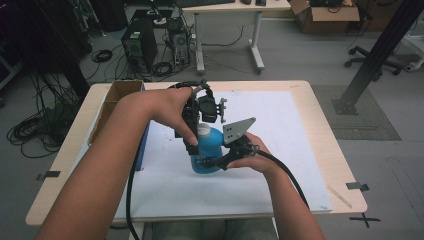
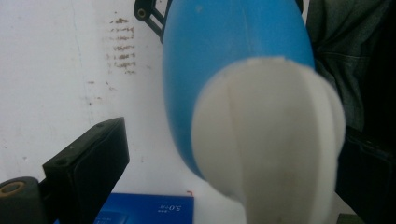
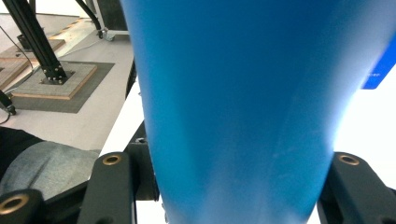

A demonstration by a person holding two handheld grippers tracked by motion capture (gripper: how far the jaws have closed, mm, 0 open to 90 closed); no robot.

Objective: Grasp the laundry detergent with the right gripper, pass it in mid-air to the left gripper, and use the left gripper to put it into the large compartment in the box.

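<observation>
A blue bottle (image 1: pixel 210 150) with a white cap (image 1: pixel 203 131) is being held near the middle of a white sheet (image 1: pixel 280 145) covering a wooden table (image 1: pixel 325 140). The bottle's lower body is being clamped between the jaws of the right gripper (image 1: pixel 212 162), one jaw pressed against each side in the right gripper view. The left gripper (image 1: pixel 192 142) is being held at the cap from above; in its own view the jaws are standing wide on either side of the cap, apparently not touching it. A cardboard box (image 1: pixel 117 95) is sitting at the table's far left corner, and a blue box (image 2: pixel 149 210) is lying near the sheet's left edge.
</observation>
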